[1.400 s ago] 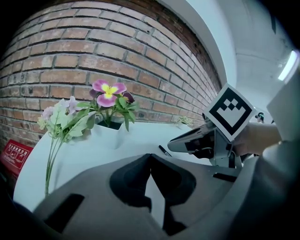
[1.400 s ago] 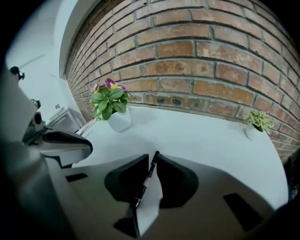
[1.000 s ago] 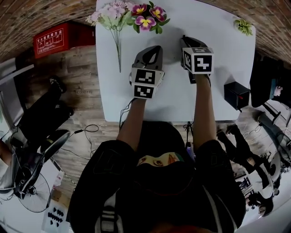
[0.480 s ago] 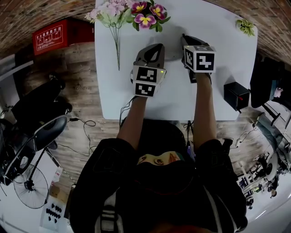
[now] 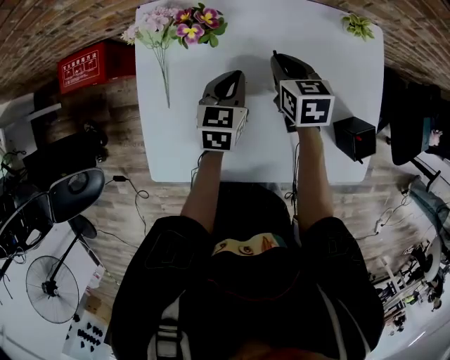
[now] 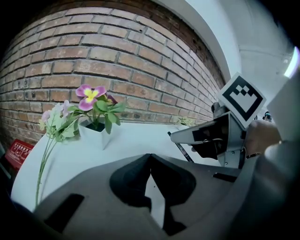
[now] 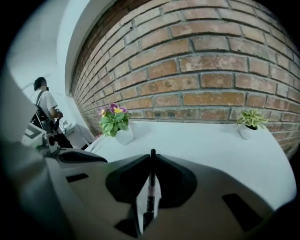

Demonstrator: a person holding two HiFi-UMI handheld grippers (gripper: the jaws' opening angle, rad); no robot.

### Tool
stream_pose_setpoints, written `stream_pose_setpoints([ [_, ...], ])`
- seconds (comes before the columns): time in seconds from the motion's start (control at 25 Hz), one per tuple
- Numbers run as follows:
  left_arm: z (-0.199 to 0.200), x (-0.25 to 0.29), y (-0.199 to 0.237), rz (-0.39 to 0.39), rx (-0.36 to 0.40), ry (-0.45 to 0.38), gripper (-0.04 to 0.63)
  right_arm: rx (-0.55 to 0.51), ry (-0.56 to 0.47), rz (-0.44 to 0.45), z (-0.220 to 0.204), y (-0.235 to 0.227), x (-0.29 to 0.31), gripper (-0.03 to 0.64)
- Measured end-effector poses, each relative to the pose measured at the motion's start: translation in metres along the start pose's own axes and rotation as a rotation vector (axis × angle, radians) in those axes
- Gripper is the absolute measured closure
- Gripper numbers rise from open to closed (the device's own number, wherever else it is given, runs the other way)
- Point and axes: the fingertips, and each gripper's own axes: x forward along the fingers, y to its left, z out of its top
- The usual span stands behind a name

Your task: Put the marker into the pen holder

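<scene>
The right claw (image 7: 152, 158), jaws just closing, clamps the marker (image 7: 150, 187) over the counter (image 5: 260, 35). The left claw (image 6: 150, 158) is together, empty. Grasp looks done; next, carry it right and near to the black pen holder (image 5: 354, 137).

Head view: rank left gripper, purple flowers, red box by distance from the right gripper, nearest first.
From the right gripper, whose jaws have just been closing on the marker:
1. left gripper, close alongside, on its left.
2. purple flowers, ahead and to the left.
3. red box, far out to the left.
</scene>
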Motion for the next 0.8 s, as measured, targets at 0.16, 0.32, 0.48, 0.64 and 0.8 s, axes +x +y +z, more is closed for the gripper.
stream_pose_setpoints([
  [0.16, 0.008, 0.005, -0.028, -0.019, 0.023, -0.009, 0.594, 0.005, -0.088, 0.019, 0.003, -0.002, -0.032, 0.572],
  [0.32, 0.017, 0.008, -0.05, -0.036, 0.041, -0.026, 0.594, 0.003, -0.158, 0.013, 0.006, -0.005, -0.059, 0.572],
  [0.48, 0.021, 0.009, -0.073, -0.051, 0.051, -0.037, 0.594, 0.012, -0.21, 0.001, 0.006, -0.013, -0.087, 0.572],
  [0.64, 0.027, 0.008, -0.097, -0.073, 0.07, -0.055, 0.594, 0.022, -0.258, -0.026, 0.006, -0.024, -0.117, 0.572],
  [0.8, 0.03, 0.008, -0.121, -0.096, 0.086, -0.071, 0.594, 0.029, -0.304, -0.06, 0.003, -0.035, -0.146, 0.572],
])
